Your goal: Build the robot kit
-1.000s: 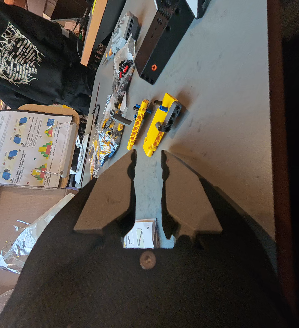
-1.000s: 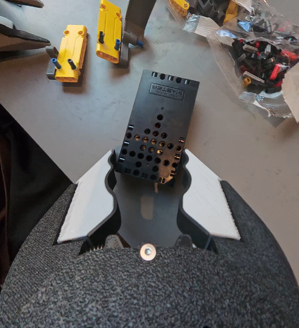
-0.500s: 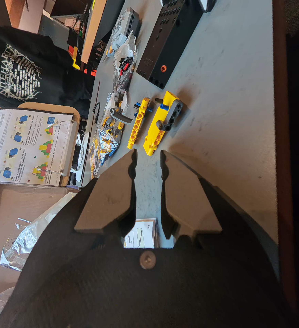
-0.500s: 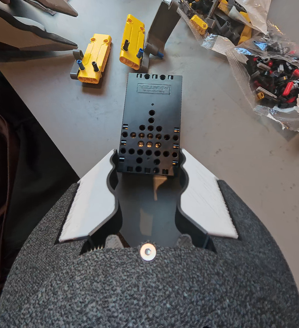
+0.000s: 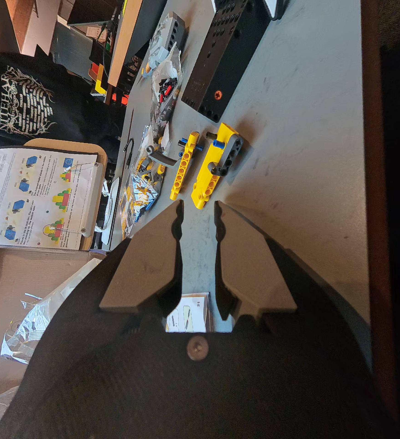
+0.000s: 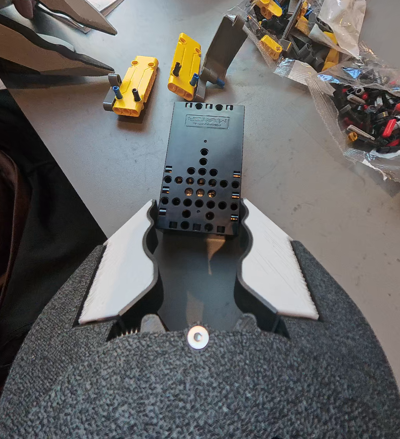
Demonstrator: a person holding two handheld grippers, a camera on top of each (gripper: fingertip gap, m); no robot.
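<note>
My right gripper [image 6: 199, 206] is shut on the near end of a black perforated box [image 6: 203, 152], white fingers on its two sides, the far end towards two yellow panels. In the left wrist view the box [image 5: 220, 59] lies further up the grey table [image 5: 301, 166]. My left gripper [image 5: 199, 204] is open and empty, its dark tips just short of a yellow panel with a grey beam and blue pin [image 5: 211, 171]. A thinner yellow panel [image 5: 183, 166] lies left of it. In the right wrist view the left gripper [image 6: 87, 64] points at these panels [image 6: 134, 88] [image 6: 184, 66].
Clear bags of small parts [image 6: 372, 118] [image 6: 301, 31] lie right of the panels, with a grey curved panel [image 6: 222, 47]. A booklet [image 5: 189, 313] lies under my left gripper. A clipboard with an instruction sheet [image 5: 35, 197], a cardboard box [image 5: 16, 285] and a person in black [image 5: 27, 102] are beyond the table's left edge. Across from one pair of fingers to the other is roughly 15 cm.
My right gripper has drawn back with the black box, so the yellow panels and bags sit lower in its view. My left gripper has barely moved and stays open.
</note>
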